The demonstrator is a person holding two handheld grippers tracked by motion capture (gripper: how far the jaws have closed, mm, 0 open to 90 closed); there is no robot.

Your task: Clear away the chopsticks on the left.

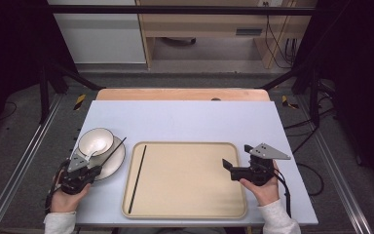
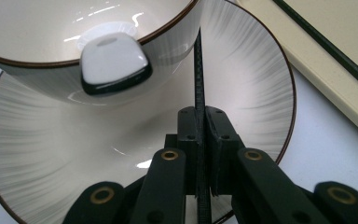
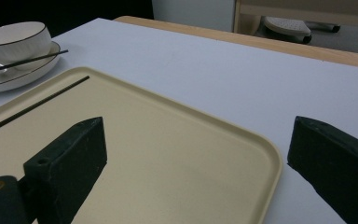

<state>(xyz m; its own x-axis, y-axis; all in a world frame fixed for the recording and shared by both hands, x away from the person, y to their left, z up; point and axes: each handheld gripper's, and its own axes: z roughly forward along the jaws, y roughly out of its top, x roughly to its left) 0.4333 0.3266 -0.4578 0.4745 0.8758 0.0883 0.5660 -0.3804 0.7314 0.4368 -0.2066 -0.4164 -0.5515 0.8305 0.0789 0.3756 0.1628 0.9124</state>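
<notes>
A thin black chopstick (image 2: 199, 70) is pinched between the pressed-together jaws of the left gripper (image 1: 80, 171), its free end reaching up and right past the rim of the plate (image 1: 115, 163). A white bowl (image 1: 96, 141) with a dark rim is seen on that plate, and a small white rest with a dark base (image 2: 114, 64) is seen in front of the bowl in the left gripper view. A second chopstick (image 1: 137, 178) is laid along the left side of the beige tray (image 1: 185, 212), just beside the plate. The step in hand is judged to be the carrying of the held stick, probably toward the tray. Next, a short swing rightward and a level lowering beside the lying stick would be called for. The right gripper (image 1: 230, 166) is held over the tray's right edge with jaws spread and nothing between them. Everything is borne by the pale table (image 1: 185, 119).
</notes>
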